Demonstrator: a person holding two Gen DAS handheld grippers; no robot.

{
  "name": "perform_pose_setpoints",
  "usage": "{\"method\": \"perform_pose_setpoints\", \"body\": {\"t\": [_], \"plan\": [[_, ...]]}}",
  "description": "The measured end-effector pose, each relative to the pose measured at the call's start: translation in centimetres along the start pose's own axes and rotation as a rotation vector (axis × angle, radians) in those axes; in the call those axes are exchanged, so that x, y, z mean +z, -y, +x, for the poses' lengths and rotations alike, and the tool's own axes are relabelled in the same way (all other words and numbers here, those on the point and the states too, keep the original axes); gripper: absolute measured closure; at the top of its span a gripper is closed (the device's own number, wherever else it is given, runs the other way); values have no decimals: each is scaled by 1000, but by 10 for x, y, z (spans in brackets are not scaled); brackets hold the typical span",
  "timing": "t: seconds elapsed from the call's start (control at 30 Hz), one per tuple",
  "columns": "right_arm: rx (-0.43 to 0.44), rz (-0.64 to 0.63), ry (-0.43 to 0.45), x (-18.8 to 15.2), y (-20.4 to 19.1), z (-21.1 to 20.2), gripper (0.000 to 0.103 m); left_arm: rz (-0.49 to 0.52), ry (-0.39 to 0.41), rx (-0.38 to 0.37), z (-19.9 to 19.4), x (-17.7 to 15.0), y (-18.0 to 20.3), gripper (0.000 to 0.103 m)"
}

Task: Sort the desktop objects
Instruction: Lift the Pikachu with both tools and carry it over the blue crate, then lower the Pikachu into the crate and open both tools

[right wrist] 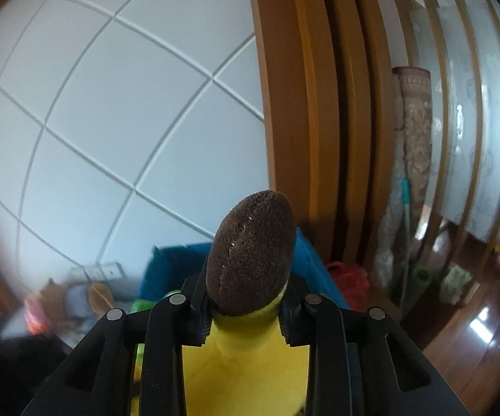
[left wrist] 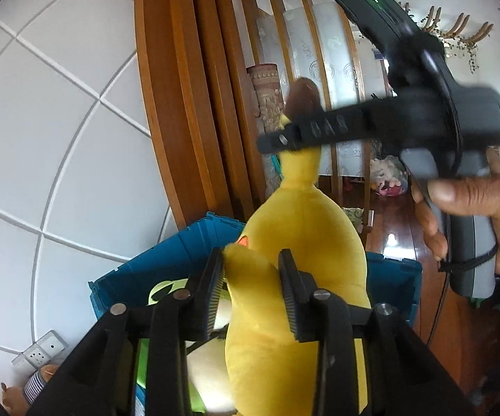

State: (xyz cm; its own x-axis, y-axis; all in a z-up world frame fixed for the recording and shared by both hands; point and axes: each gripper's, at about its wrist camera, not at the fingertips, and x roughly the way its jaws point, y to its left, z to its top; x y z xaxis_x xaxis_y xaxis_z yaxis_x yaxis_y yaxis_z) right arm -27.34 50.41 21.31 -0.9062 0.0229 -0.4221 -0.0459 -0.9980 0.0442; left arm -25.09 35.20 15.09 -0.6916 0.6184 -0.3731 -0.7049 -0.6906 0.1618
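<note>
A yellow plush banana [left wrist: 305,242] with a brown tip [right wrist: 250,253] is held in the air by both grippers. My left gripper [left wrist: 251,291] is shut on a lower yellow lobe of the plush. My right gripper [right wrist: 246,315] is shut on the plush's neck just below the brown tip; in the left wrist view it [left wrist: 284,138] shows from the side, held by a hand [left wrist: 475,208]. A blue bin [left wrist: 187,256] with green and white items inside sits below the plush; it also shows in the right wrist view [right wrist: 166,267].
A white tiled wall [left wrist: 59,138] is on the left, a wooden door frame [left wrist: 187,104] behind the bin. A wall socket [left wrist: 38,350] and small toys [left wrist: 38,384] lie at lower left. A rolled rug [right wrist: 412,131] and bags [right wrist: 347,277] stand on the glossy wood floor [right wrist: 475,329].
</note>
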Motion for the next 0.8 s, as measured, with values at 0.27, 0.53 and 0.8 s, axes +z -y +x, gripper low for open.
{"method": "perform_pose_setpoints", "body": {"t": [0.27,0.53,0.8], "plan": [[-87,-20,-59,-56,26,4,61,4,18,35,-14,-11,-8,37],[-65,18,-49,-75,45,-18,37,-40,44,25,-44,-16,-19,37],[-34,123,90,-101,31,-93,17,-78,68,68,-96,-56,-36,22]]}}
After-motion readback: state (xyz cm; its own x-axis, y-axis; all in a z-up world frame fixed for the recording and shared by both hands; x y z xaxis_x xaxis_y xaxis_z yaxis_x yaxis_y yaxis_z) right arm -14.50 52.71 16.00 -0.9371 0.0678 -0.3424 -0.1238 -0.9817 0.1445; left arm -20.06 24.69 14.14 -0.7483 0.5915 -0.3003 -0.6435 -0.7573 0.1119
